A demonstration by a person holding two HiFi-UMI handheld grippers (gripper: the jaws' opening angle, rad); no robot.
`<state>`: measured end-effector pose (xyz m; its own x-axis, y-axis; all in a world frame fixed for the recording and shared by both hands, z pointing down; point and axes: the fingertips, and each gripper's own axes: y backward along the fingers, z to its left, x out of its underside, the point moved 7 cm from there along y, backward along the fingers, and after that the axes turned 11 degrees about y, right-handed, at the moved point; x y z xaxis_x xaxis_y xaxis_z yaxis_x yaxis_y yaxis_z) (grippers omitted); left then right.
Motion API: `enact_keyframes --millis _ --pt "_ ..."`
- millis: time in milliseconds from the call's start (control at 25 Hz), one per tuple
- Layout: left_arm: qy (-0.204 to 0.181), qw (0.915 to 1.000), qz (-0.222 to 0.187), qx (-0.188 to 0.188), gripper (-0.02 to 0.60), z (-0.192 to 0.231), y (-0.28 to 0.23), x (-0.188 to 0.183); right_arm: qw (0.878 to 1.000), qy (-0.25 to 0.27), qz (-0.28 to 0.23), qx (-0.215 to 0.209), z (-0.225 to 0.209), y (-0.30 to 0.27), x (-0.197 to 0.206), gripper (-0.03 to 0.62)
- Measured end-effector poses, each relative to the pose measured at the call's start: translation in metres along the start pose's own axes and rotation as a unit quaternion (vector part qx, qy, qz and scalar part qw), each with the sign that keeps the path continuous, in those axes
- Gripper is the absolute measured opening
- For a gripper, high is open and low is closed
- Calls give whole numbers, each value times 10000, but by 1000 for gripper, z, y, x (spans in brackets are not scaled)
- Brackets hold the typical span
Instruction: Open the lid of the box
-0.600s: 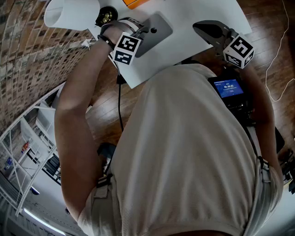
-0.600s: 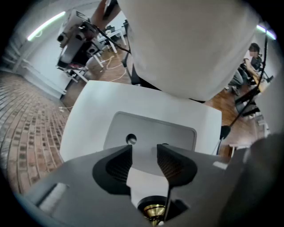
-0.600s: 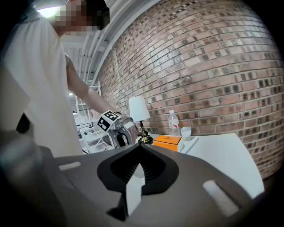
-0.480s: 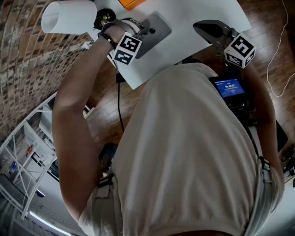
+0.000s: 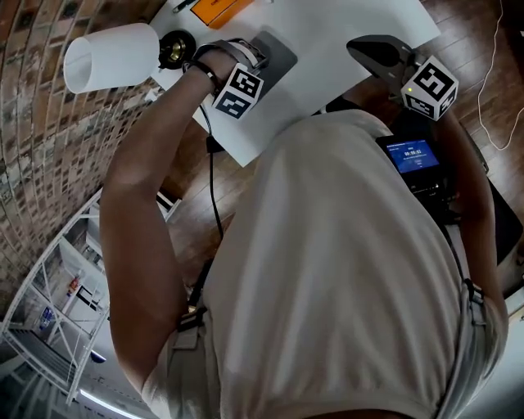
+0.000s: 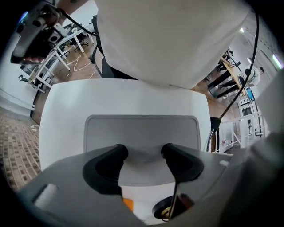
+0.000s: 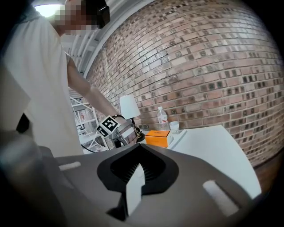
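The orange box (image 7: 158, 137) lies flat on the far part of the white table (image 7: 213, 146), its lid down, close to the brick wall. In the head view only a corner of the orange box (image 5: 219, 8) shows at the top edge. My left gripper (image 6: 143, 155) hovers over a grey mat (image 6: 142, 128), pointing back toward the person, with its black jaws wide apart and nothing between them. Its marker cube (image 5: 237, 90) sits below the box. My right gripper (image 7: 135, 177) is held above the table's near side, jaws closed together and empty. In the head view the right gripper (image 5: 368, 51) is at upper right.
A lamp with a white shade (image 5: 110, 57) stands at the table's left corner beside the box. A water bottle (image 7: 162, 117) and a glass (image 7: 174, 127) stand behind the box against the brick wall (image 7: 213, 66). White shelving (image 5: 57, 278) stands left of the table.
The left gripper has shifted slightly right and toward the person over the grey mat. The head view has tilted, so the lamp sits lower. The right gripper has hardly moved.
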<state>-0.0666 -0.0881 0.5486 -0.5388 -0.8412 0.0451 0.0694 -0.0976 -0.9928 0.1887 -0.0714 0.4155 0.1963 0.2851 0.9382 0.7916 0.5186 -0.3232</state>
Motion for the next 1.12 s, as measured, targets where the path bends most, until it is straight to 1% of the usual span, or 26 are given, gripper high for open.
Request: enact_keyframes --millis 120,320,400,440,520,560,640,760,840,880,960,1000,1080,1120 --pt "76 9999 69 -2 305 -1 -9 1 10000 -22 -9 76 -1 3 2 2" --pt "38 9999 116 -82 290 -4 -8 -2 10000 -29 -13 64 -1 5 3 2" --pt "188 9997 85 -139 288 -7 -3 2 10000 1 -11 -5 -1 -1 1 2" --pt "330 9992 63 -196 288 -9 1 5 10000 28 -6 -57 -1 -6 0 2" --pt "756 9963 -26 -398 287 -14 13 9 9998 99 -10 -186 0 -13 -1 2" --pt "1029 9932 -99 -534 287 -17 22 9 9996 140 -8 -259 0 -15 -2 2" --pt "1606 9832 -254 -825 287 -22 40 8 9988 243 -6 -418 4 -19 -3 2" --pt "2483 9613 -396 -1125 287 -38 59 8 9967 431 -26 -690 11 -30 -8 2" --pt "3103 9422 -382 -1202 288 -55 64 10 9942 577 -34 -907 17 -40 -15 2" --pt "3428 9308 -353 -1218 287 -66 62 12 9925 658 -38 -1026 19 -46 -18 2" --pt "4081 9043 -273 -1226 287 -89 55 11 9886 813 -26 -1269 25 -54 -23 2" --pt "4409 8890 -235 -1213 287 -101 50 10 9864 878 -14 -1389 28 -57 -25 2" --pt "5054 8550 -201 -1148 288 -124 38 7 9822 983 4 -1601 34 -63 -29 2" --pt "5370 8359 -208 -1115 288 -134 31 5 9803 1027 23 -1689 37 -65 -30 2"
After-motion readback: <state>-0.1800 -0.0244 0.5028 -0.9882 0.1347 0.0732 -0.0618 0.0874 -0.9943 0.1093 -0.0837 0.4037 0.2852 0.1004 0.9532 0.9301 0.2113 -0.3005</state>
